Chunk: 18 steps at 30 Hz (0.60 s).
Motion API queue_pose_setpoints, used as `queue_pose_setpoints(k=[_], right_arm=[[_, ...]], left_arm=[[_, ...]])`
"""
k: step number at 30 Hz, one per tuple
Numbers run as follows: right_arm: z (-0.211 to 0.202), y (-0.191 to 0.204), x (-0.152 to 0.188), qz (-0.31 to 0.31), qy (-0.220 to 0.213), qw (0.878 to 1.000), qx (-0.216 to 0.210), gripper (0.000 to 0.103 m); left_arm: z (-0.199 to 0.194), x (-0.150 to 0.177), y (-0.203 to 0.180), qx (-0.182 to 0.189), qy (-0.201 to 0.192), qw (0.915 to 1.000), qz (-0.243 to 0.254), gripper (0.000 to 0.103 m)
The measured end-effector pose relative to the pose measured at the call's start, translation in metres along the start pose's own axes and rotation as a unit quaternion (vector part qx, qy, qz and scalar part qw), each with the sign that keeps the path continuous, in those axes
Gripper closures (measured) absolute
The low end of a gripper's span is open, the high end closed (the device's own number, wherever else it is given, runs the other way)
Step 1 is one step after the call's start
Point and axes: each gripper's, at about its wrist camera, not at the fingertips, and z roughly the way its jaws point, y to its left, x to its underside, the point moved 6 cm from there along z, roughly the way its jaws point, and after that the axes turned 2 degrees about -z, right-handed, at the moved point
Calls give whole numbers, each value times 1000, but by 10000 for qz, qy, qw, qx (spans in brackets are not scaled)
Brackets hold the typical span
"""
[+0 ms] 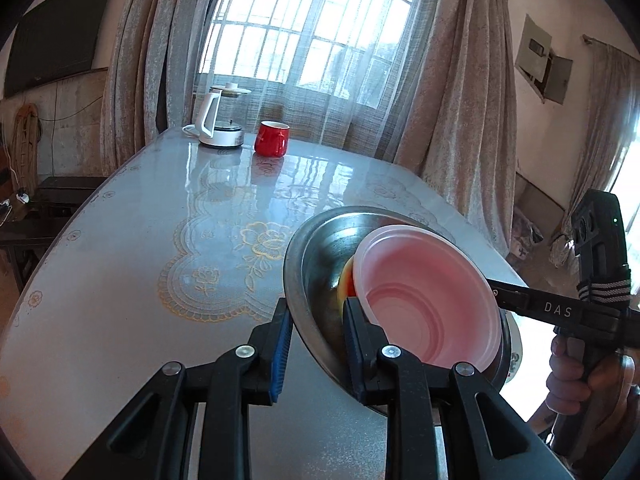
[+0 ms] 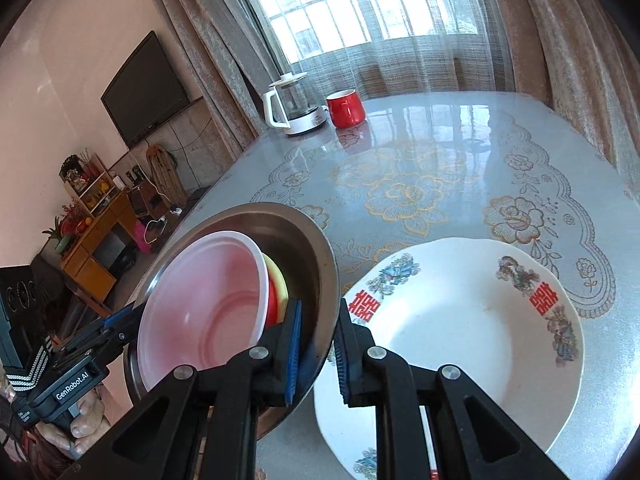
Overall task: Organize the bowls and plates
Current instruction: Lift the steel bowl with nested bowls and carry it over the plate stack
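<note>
A steel bowl (image 1: 316, 252) (image 2: 304, 248) is held up off the table, tilted. Nested in it are a pale pink plastic bowl (image 1: 432, 296) (image 2: 208, 300) and, under that, red and yellow bowls (image 2: 278, 284). My left gripper (image 1: 316, 336) straddles the steel bowl's near rim, one finger outside, one inside. My right gripper (image 2: 318, 352) straddles the opposite rim the same way. A white floral plate (image 2: 452, 344) with red characters lies on the table below the right gripper.
A white kettle (image 1: 218, 120) (image 2: 294, 108) and a red mug (image 1: 272, 138) (image 2: 346, 108) stand at the table's far end by the curtained window. The table (image 1: 160, 216) has a glossy floral cover. A TV and shelves line the left wall.
</note>
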Motion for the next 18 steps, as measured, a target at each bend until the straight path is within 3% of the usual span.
queue_pose_setpoints(k=[9,18], right_arm=[[-43,-65,6,480,-193,9974,500,87],[-61,-114,13,727,-156,9939,816,87]], left_arm=[[35,0,-69,455,272,9978,396,78],[69,10,-109,580,582,9954,500,77]])
